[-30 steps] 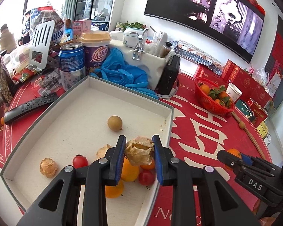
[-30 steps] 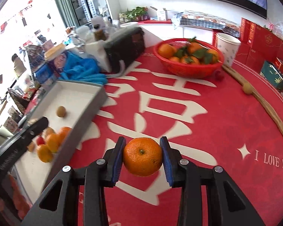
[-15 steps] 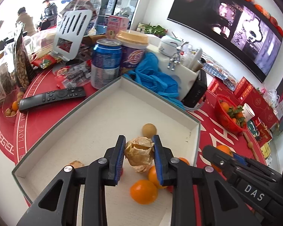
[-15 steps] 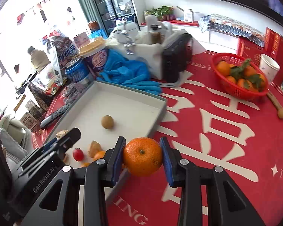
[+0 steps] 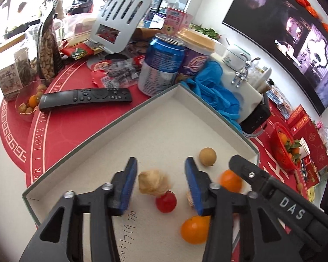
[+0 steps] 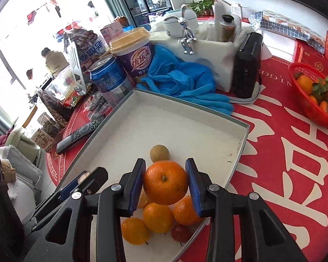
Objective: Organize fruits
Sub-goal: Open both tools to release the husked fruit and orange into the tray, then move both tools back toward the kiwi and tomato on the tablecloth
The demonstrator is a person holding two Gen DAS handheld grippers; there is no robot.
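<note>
Over the white tray (image 6: 240, 150) on the red desk (image 6: 295, 163), your right tongs (image 6: 165, 184) carry a mandarin (image 6: 165, 182) between the blue pads, stem end facing the camera. Their jaws are beginning to ease apart, though the pads appear to be touching the fruit on both sides. Directly under it, toward 6 o'clock, three small orange fruits (image 6: 157, 217) and a cherry tomato (image 6: 180, 232) crowd the near corner of the tray; a brown longan (image 6: 159, 152) sits alone at 12 o'clock, just beyond the mandarin.

Your left tongs (image 5: 161, 184) are opening to a medium gap, and the papery husked groundcherry (image 5: 153, 182) lies on the tray floor between them, clear of both pads, nearer the left one. A cherry tomato (image 5: 166, 201) touches it at 5 o'clock. An orange fruit (image 5: 195, 229) rests at 5 o'clock of these tongs, and the right tongs' arm (image 5: 280, 198) crosses in at 3 o'clock.

What the drop turns on is what lies below the mandarin: the pile is beneath it, bare tray floor stretches toward 11 and 12 o'clock. Released as it hangs, I judge it would land on the heap and may roll; a shift toward the longan would give it a flatter seat. The red basket (image 6: 312, 109) of mandarins stands well apart at 2 o'clock.
</note>
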